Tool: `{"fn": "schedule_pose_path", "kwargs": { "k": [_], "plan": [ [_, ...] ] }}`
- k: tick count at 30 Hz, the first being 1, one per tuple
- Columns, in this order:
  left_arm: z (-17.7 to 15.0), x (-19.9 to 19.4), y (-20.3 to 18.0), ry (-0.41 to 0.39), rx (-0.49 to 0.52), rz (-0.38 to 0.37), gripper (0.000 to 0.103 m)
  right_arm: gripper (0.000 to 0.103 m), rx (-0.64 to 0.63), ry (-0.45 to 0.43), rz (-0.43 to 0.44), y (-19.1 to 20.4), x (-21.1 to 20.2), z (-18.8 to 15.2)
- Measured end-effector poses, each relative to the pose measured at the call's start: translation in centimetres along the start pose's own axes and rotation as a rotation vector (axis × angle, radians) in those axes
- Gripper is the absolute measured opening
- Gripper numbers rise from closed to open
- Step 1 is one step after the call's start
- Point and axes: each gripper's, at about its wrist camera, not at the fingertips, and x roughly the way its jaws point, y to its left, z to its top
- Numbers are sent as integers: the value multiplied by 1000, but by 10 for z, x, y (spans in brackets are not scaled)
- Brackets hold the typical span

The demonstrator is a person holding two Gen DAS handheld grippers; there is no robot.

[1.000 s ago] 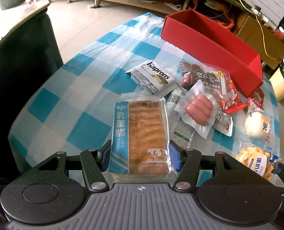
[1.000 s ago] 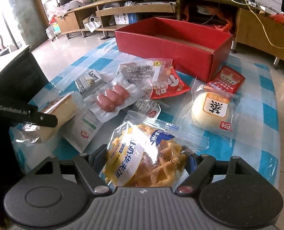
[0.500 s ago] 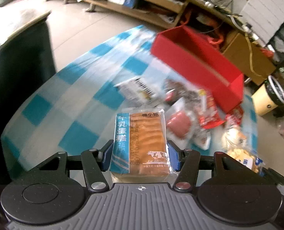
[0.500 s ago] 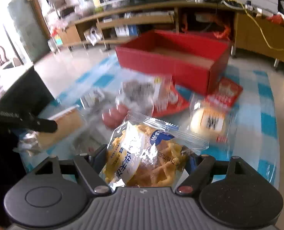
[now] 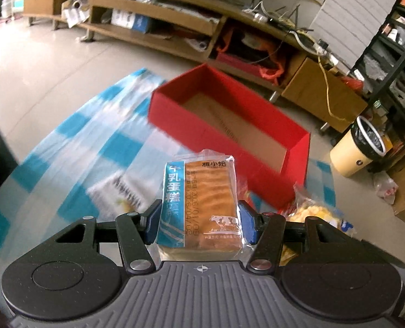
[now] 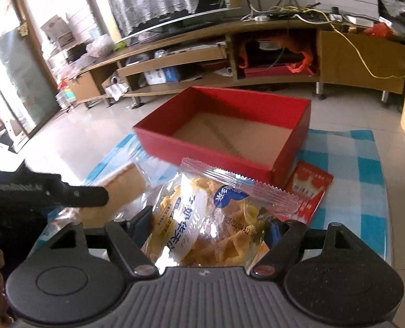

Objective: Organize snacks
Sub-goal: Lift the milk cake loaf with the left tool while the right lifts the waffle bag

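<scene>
1. Left hand-held gripper point(image 5: 199, 225): blue pads clamped on both sides of a clear-wrapped rectangular brown cake slice with a teal label strip point(image 5: 201, 205), held off the counter.
2. Cake wrapper print: white Chinese characters down the teal strip, a dark brand line at the top, a white cow drawing near the bottom. A stamped date shows, but I cannot read it reliably.
3. Right hand-held gripper point(image 6: 210, 235): jaws clamped on a clear crinkle-edged bag of yellow fried twists point(image 6: 216, 218), also lifted.
4. Bag label: white band with blue Chinese characters, a blue patch with a white character, small black date code, partly legible.
5. Open red cardboard box with a brown floor point(image 6: 290, 142) sits ahead of both packets on the blue-and-white checked counter point(image 6: 366, 169).
6. Small red sachet with white print point(image 6: 309, 188) lies just beside the box's near corner; text too small to read.
7. "GenRobot.AI" is printed on the left gripper's finger in the right wrist view.
</scene>
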Motion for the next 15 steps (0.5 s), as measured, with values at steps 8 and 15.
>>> {"fn": "schedule_pose_path", "kwargs": {
  "k": [8,15],
  "plan": [
    [40,26,-24,-42,38,11,64,79,12,-36,-12,-13,18,38],
    [73,58,-44,-60,90,-11,55,79,27,-49,-28,-24,42,70]
  ]
}}
